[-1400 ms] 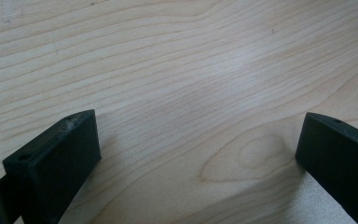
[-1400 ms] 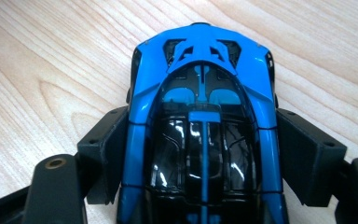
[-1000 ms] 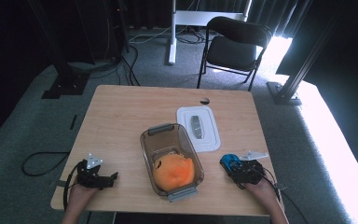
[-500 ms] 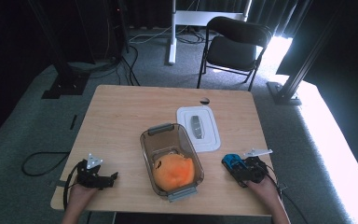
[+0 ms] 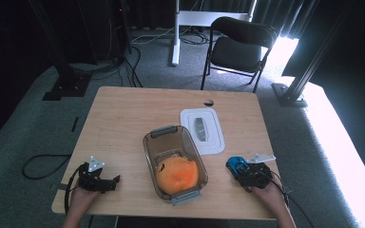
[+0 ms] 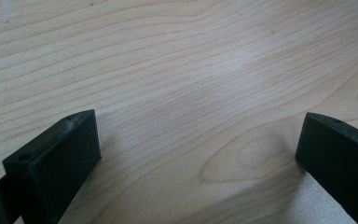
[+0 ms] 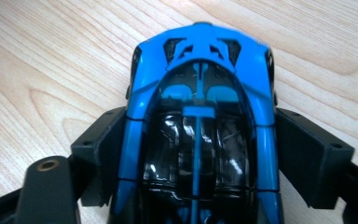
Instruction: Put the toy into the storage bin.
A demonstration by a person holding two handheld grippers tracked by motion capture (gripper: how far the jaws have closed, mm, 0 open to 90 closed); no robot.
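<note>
The right gripper (image 5: 241, 167) sits near the table's (image 5: 123, 118) front right corner with a blue toy car (image 5: 236, 164) between its jaws; in the right gripper view the two black jaws stand flush against the car's (image 7: 200, 130) flanks, so I read it as pinching the car, resting on the wood. The car's long axis runs straight along the gripper, nose pointing away toward twelve o'clock from that hand. From the car, the clear tub (image 5: 175, 164) lies at about nine o'clock, near but apart, its long side running front to back, an orange soft thing (image 5: 177, 175) filling its near half and the far half bare. The white lid (image 5: 202, 131) lies flat at roughly eleven o'clock from the car, just beside the tub's far right wall. The right hand is plainly the nearer one to tub and lid. The left gripper (image 5: 97, 179) rests at the front left corner, well apart from everything, jaws spread wide over bare wood. Open tabletop stretches behind the lid and left of the tub; the right edge and front edge run close by the car.
</note>
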